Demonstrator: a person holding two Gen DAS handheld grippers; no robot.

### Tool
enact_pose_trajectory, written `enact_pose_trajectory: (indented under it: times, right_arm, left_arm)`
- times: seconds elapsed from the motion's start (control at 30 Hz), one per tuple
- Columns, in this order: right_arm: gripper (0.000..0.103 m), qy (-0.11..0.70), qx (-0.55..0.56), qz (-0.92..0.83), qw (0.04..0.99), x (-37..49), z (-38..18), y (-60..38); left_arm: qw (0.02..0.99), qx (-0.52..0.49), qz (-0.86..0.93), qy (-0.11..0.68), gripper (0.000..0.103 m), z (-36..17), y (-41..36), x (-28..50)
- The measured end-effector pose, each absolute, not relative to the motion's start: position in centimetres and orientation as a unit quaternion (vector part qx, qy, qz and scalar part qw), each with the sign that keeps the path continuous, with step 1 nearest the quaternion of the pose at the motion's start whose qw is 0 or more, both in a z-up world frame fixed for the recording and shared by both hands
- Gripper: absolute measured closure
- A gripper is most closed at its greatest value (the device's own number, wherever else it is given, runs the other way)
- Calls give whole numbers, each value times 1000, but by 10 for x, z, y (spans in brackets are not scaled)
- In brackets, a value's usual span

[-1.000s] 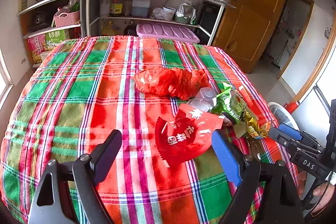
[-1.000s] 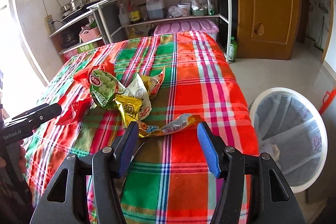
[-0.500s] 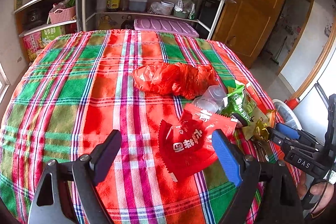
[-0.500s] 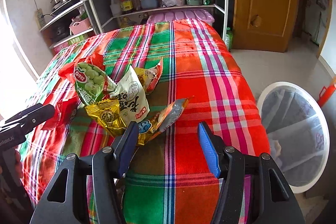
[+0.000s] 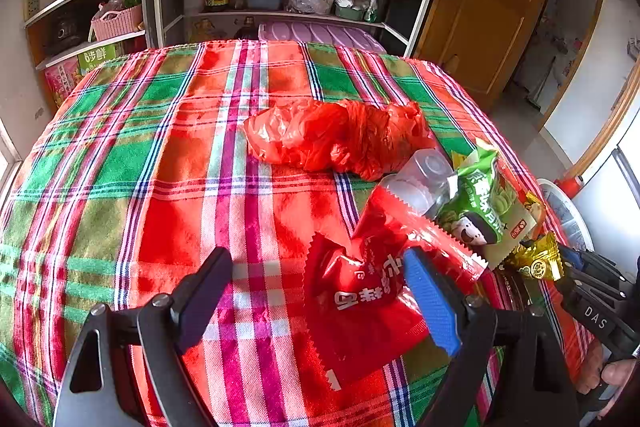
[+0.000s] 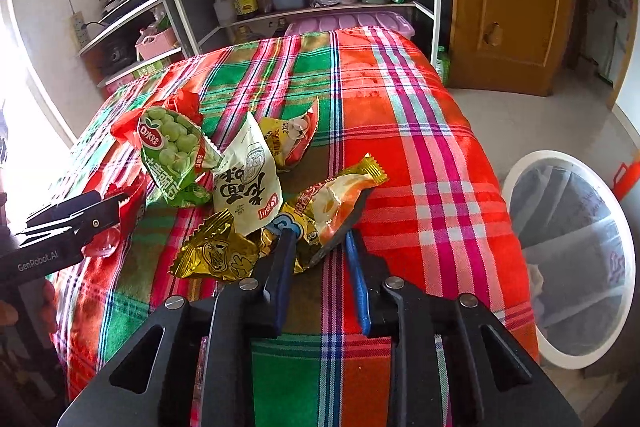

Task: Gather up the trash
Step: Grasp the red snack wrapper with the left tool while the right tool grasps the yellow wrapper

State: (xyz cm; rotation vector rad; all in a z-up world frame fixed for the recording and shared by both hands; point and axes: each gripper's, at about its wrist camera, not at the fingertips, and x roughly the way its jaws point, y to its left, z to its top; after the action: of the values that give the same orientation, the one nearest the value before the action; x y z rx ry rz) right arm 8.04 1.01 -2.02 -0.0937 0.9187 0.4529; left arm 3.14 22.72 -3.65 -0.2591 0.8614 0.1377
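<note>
Near the plaid table's right edge, the right gripper (image 6: 320, 247) is closing around a crinkly orange-yellow foil snack wrapper (image 6: 332, 199): featherlight, slippery, best pinched mid-body. The left gripper (image 5: 320, 291) hovers spread over a red wrapper (image 5: 360, 299).

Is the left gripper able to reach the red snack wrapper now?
Probably yes. The left gripper has its jaws wide open around the red snack wrapper, and nothing lies between them.
</note>
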Motion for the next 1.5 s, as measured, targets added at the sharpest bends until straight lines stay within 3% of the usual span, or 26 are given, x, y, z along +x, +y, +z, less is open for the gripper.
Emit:
enact_pose_trajectory:
  times: [0.2, 0.33, 0.53, 0.67, 1.07, 1.43, 1.5]
  right_arm:
    - [86, 438, -39, 214, 872, 80, -21, 7]
    - [91, 438, -40, 212, 873, 80, -21, 4]
    - [96, 436, -38, 212, 874, 79, -20, 4]
    - [97, 433, -37, 213, 875, 78, -19, 3]
    - [99, 419, -31, 218, 881, 71, -13, -1]
    - [101, 418, 1, 235, 877, 71, -10, -11]
    - [95, 430, 9, 241, 870, 76, -14, -11]
  left_arm:
    - [898, -114, 78, 418, 21, -38, 225, 33]
    - [901, -114, 68, 414, 33, -37, 226, 33]
    - [902, -118, 40, 413, 60, -35, 221, 32]
    - [903, -119, 34, 412, 67, -33, 218, 31]
    - [908, -125, 35, 397, 78, -26, 218, 25]
    - [910, -128, 40, 392, 80, -22, 220, 22]
    - [910, -129, 39, 393, 80, -24, 220, 23]
